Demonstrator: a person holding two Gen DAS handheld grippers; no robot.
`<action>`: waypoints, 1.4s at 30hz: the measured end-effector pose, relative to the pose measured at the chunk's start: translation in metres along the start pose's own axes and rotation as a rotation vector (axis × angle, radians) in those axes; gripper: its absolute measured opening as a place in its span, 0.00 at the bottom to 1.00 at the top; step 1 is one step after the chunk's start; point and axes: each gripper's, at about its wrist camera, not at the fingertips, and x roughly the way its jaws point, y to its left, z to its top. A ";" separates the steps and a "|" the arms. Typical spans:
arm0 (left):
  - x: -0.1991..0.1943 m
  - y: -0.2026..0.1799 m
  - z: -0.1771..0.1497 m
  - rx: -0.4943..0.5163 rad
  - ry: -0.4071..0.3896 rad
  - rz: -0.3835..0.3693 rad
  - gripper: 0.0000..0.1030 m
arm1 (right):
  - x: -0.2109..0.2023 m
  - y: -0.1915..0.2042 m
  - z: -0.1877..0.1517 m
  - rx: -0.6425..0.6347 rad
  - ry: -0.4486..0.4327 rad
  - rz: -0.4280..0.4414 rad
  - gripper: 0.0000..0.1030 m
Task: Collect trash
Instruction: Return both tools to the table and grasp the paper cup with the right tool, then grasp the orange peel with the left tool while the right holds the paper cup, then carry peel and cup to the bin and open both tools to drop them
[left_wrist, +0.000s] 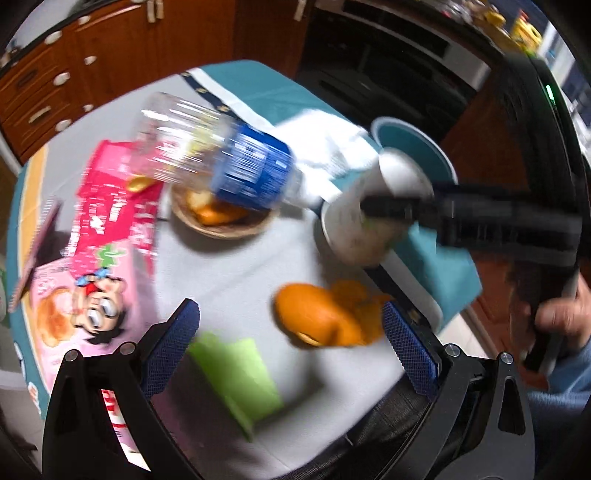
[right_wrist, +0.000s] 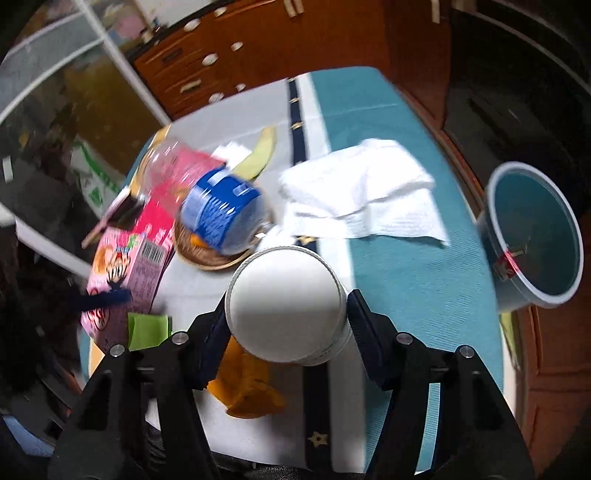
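Right gripper (right_wrist: 286, 314) jaws half-closed on white paper cup (right_wrist: 286, 301), clamped at sidewalls, lifted off surface (right_wrist: 406, 288). Cup light, thin, crushable: squeeze gently near rim. Bin (right_wrist: 535, 236) at 3 o'clock. Left gripper (left_wrist: 291, 332) jaws wide, empty, over orange peel (left_wrist: 321, 317): soft, limp.

Even indoor light, heavy motion blur (fisheye-warped, dark corners).
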 end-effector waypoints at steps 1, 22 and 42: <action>0.003 -0.005 -0.001 0.014 0.014 -0.009 0.96 | -0.003 -0.010 -0.001 0.034 -0.003 0.017 0.57; 0.072 -0.028 -0.007 0.044 0.177 0.031 0.96 | -0.005 -0.041 -0.022 0.126 -0.001 0.117 0.58; 0.015 -0.050 0.016 0.055 0.003 -0.016 0.17 | -0.025 -0.062 -0.025 0.197 -0.048 0.199 0.57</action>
